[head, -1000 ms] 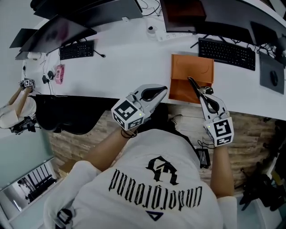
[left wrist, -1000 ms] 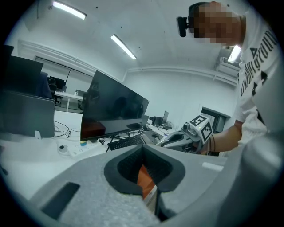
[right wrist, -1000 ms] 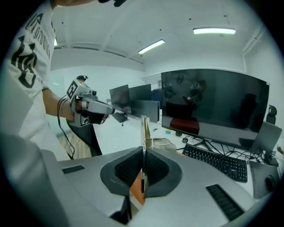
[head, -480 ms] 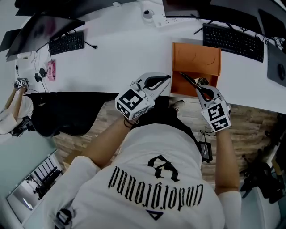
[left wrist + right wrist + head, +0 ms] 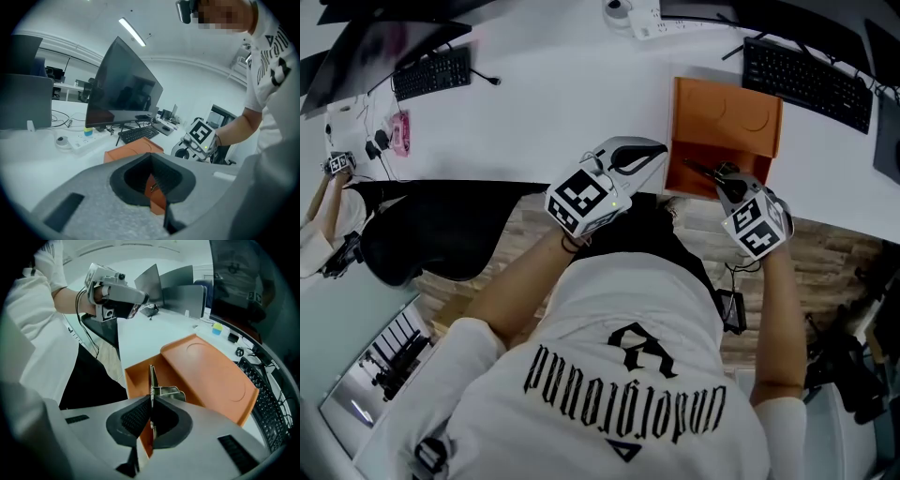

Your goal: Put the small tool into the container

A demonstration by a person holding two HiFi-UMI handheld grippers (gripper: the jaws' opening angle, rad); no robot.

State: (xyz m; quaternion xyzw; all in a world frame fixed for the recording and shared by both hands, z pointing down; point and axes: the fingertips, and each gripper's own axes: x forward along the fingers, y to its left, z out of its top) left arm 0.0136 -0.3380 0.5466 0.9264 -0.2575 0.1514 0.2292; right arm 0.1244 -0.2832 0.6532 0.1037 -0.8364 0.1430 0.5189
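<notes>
- The small tool (image 5: 703, 171), a thin metal piece, is pinched in my right gripper (image 5: 729, 180). It sticks out past the fingertips, pointing away from me and to the left.
- In the right gripper view the tool (image 5: 152, 378) stands edge-on, exactly on the line where the two pads meet. A bent metal lever lies just to its right.
- The right gripper (image 5: 151, 401) has its jaws closed on the tool's lower part, and the tool's free end is bare.
- The tool hangs over the open half of the orange container (image 5: 724, 117), inside its walls and towards its near side. I cannot tell whether the tip touches the container's floor.
- The container (image 5: 211, 376) sits at the near edge of the white worktop (image 5: 562, 103), towards the right. Its lid is folded back flat towards the far side.
- My left gripper (image 5: 659, 148) is just beside the container's left wall, at the near edge of the worktop. It points towards the container.
- In the left gripper view the left gripper (image 5: 151, 157) has its jaw tips together with nothing held. The container (image 5: 133, 152) shows just beyond them.
- A black keyboard (image 5: 806, 70) lies behind the container, towards the far right corner of the worktop.
</notes>
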